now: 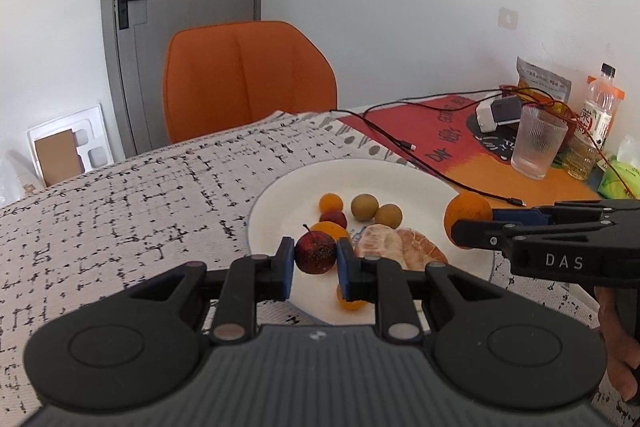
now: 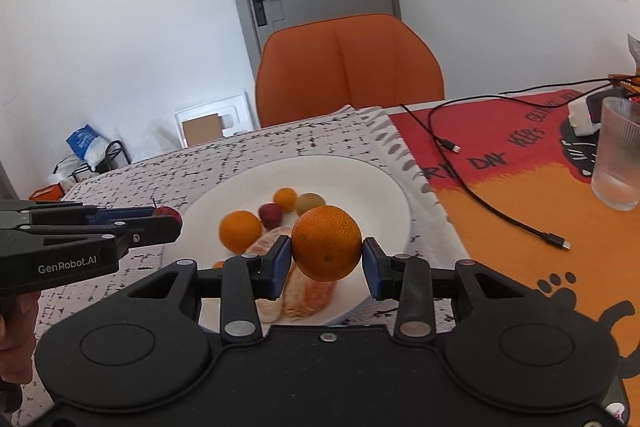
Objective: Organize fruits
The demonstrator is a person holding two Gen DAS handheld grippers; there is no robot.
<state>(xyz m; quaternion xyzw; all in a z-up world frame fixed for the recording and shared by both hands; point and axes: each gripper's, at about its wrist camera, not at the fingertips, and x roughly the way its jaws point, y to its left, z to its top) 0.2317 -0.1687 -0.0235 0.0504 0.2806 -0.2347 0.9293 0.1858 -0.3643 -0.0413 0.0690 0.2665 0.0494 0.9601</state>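
- My left gripper point(image 1: 315, 265) is pinching a dark red fruit point(image 1: 315, 253) between its blue pads, held above the near rim of the white plate point(image 1: 288, 187).
- Ahead of both grippers, small oranges, brown fruits and peeled citrus segments point(image 1: 400, 245) are lying on that plate.
- My right gripper point(image 2: 326, 263) is clamping an orange point(image 2: 327, 243) above the plate's right part, jaws spread wide around it.

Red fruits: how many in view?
2. One red fruit is clamped in the left tool; a smaller red fruit lies on the white plate among the other fruit. More may be hidden behind those.
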